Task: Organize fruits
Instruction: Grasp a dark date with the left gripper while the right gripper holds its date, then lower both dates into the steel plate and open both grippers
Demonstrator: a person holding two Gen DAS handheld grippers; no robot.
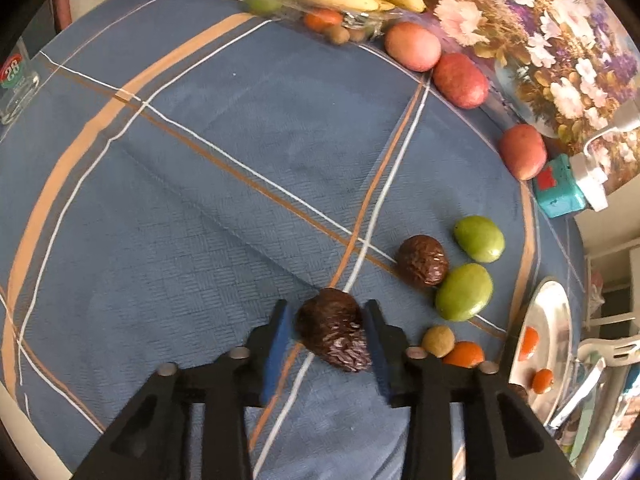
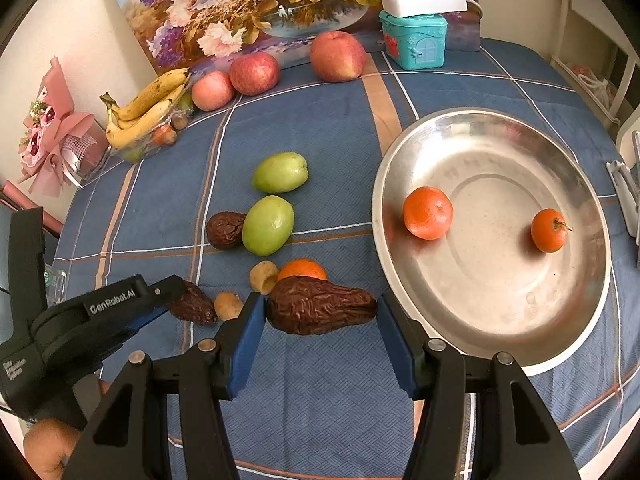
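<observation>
In the left wrist view my left gripper [image 1: 330, 320] is shut on a dark wrinkled fruit [image 1: 334, 334] that lies on the blue checked cloth, with a blue pad against each side. The right wrist view shows this gripper [image 2: 180, 292] at the lower left, over the same fruit [image 2: 194, 306]. My right gripper [image 2: 320, 300] is shut end to end on a longer dark wrinkled fruit [image 2: 320, 310], just left of the metal plate [image 2: 500, 280]. Two tangerines [image 2: 427, 213] [image 2: 549, 230] lie in the plate.
Two green fruits [image 2: 280, 172] [image 2: 268, 224], another dark fruit [image 2: 226, 230], an orange [image 2: 302, 270] and two small tan fruits [image 2: 264, 276] lie between the grippers. Apples [image 2: 338, 56], bananas [image 2: 148, 112], a teal box [image 2: 414, 40] and a bouquet [image 2: 52, 132] line the back.
</observation>
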